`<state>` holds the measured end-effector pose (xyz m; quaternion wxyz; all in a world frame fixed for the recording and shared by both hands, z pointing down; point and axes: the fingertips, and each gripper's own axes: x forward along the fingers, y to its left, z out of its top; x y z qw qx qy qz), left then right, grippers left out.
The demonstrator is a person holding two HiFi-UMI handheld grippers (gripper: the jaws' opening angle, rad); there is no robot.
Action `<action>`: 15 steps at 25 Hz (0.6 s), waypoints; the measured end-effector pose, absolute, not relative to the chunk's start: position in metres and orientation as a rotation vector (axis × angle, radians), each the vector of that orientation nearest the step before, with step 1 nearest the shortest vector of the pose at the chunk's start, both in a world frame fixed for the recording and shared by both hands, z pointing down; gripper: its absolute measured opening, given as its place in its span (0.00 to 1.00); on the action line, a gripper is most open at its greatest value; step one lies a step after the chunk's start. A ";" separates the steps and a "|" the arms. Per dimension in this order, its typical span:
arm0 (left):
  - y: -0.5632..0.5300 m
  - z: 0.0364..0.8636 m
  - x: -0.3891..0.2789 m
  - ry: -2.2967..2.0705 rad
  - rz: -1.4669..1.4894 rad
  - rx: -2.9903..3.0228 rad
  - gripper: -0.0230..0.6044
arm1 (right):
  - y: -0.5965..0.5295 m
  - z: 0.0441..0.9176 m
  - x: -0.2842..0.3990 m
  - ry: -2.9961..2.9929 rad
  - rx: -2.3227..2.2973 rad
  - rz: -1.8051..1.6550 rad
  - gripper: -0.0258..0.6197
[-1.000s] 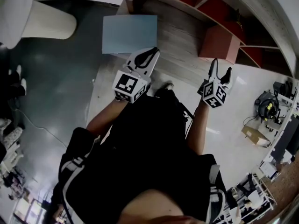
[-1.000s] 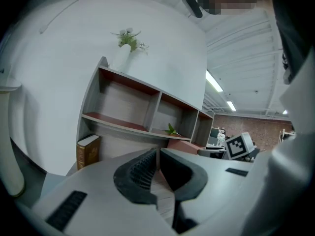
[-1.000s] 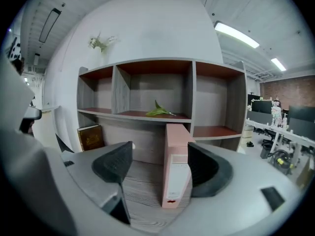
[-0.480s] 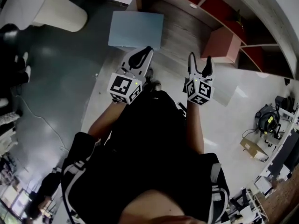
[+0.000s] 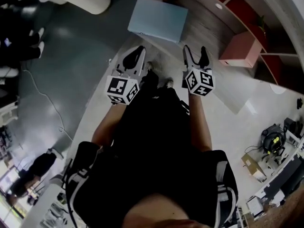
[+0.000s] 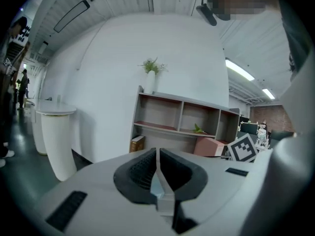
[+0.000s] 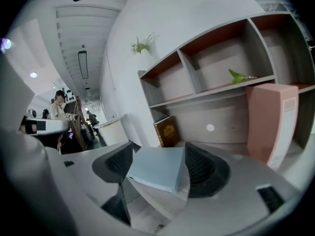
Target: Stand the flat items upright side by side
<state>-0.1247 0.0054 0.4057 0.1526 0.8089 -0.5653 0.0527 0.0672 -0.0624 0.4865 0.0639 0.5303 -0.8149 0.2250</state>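
The step in hand looked like the approach. The blue book lay flat on the shelf at twelve o'clock, untouched. The left hand-held gripper was closed and empty; the right hand-held gripper stood wide and empty. Next, a jaw probably had to catch the book's edge and tip it upright.
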 end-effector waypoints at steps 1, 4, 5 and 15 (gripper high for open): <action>0.007 0.409 -0.132 -1.640 0.163 2.302 0.10 | -0.063 0.492 0.062 -2.462 1.582 0.711 0.57; 0.005 0.422 -0.154 -1.679 0.195 2.256 0.10 | -0.066 0.508 0.051 -2.448 1.546 0.804 0.57; 0.002 0.427 -0.161 -1.687 0.203 2.241 0.10 | -0.068 0.513 0.047 -2.438 1.539 0.829 0.57; -0.053 0.484 -0.225 -1.642 0.272 2.156 0.10 | -0.103 0.583 0.016 -2.266 1.526 1.061 0.57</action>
